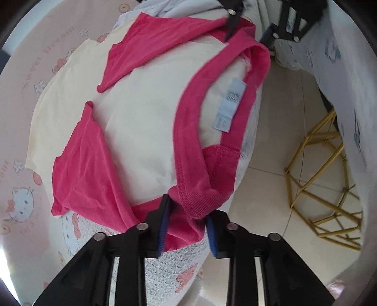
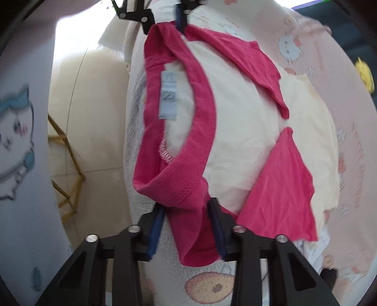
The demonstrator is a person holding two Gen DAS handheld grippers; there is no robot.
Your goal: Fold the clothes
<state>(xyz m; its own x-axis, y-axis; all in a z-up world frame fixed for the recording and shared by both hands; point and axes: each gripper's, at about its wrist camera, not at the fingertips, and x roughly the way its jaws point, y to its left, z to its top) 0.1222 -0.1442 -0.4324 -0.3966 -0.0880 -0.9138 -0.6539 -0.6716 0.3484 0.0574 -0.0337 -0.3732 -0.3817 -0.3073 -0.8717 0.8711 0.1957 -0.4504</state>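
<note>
A cream T-shirt (image 1: 146, 113) with pink sleeves and a pink collar lies on a Hello Kitty bed sheet; it also shows in the right wrist view (image 2: 240, 131). Both sleeves are folded in over the body. My left gripper (image 1: 188, 207) is shut on the pink shoulder fabric by the collar (image 1: 186, 131). My right gripper (image 2: 186, 207) is shut on the other shoulder by the collar (image 2: 202, 113). Each gripper shows far off in the other's view, the right one in the left wrist view (image 1: 232, 26) and the left one in the right wrist view (image 2: 181, 16). A pale blue label (image 1: 228, 106) sits inside the neck.
The pink Hello Kitty sheet (image 1: 30, 146) covers the bed. The bed edge runs beside the collar, with tiled floor (image 1: 278, 131) below. A gold wire frame (image 1: 322, 179) stands on the floor. A printed white cloth (image 2: 16, 141) hangs opposite. More garments (image 1: 179, 7) lie at the far end.
</note>
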